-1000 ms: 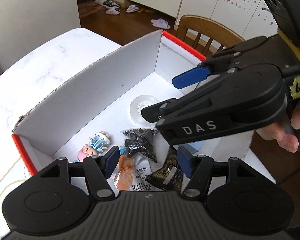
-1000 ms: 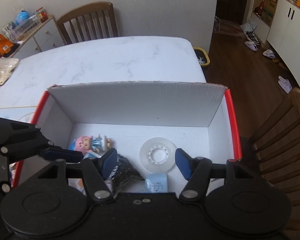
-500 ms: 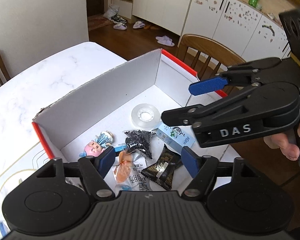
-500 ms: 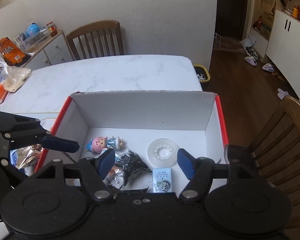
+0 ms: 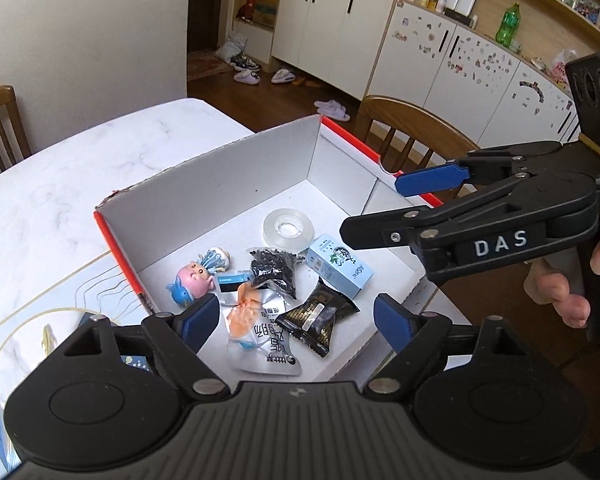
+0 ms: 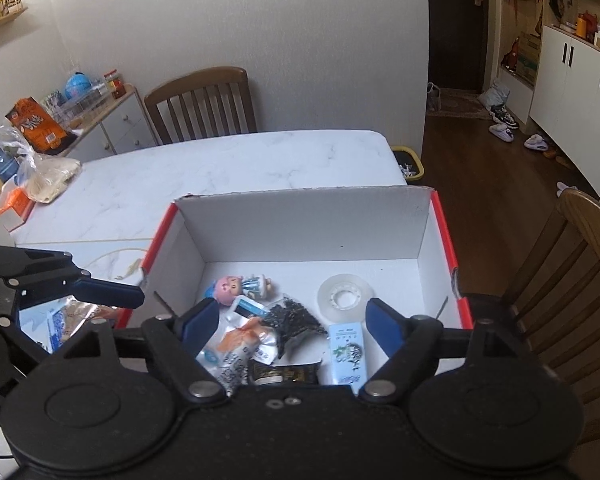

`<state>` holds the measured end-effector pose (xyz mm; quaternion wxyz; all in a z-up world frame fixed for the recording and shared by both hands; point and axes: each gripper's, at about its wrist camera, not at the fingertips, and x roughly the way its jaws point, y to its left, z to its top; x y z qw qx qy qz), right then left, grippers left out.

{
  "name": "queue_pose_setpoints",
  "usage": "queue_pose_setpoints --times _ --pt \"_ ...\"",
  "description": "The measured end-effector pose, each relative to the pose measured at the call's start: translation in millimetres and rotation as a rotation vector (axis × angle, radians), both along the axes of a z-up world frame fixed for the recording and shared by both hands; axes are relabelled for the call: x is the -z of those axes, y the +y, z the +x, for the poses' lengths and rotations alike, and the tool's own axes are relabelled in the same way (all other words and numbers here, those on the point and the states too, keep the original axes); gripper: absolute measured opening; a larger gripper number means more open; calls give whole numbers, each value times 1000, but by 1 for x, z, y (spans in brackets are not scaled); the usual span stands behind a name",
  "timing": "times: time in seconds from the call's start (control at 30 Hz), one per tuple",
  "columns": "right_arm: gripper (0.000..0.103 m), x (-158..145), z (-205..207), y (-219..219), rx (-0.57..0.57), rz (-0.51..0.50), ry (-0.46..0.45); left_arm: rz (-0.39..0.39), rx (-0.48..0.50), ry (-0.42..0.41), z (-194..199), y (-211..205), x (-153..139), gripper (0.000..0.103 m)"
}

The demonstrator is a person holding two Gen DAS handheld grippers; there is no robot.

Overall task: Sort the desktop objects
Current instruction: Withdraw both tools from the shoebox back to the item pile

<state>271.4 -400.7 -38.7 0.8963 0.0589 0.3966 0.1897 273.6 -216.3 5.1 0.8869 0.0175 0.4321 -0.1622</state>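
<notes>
Cardboard box [image 5: 204, 184] holds snack packets [image 5: 260, 332], below both jaws | left gripper [image 5: 296, 320] wide, empty | right gripper [image 6: 292, 320] wide, empty

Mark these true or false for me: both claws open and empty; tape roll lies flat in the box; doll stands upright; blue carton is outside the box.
1. Both the left claw and right claw are open and empty. True.
2. The tape roll lies flat in the box. True.
3. The doll stands upright. False: it lies on its side.
4. The blue carton is outside the box. False: it lies inside, near the tape roll.
</notes>
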Motion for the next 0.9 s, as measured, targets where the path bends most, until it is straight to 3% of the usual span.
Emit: queue_pose_setpoints --times 0.13,0.2,0.63,0.9 --pt "88 -7 -16 5 0 -7 -60 1 1 -27 -12 4 -1 93" --pt "90 -9 -24 9 8 -14 -79 9 4 -50 -19 7 -1 101" --pt "91 -8 -76 42 96 -13 -159 -19 0 -135 -60 41 -6 102" --pt "92 -11 -94 64 154 -14 -168 15 10 -161 -83 61 -4 102"
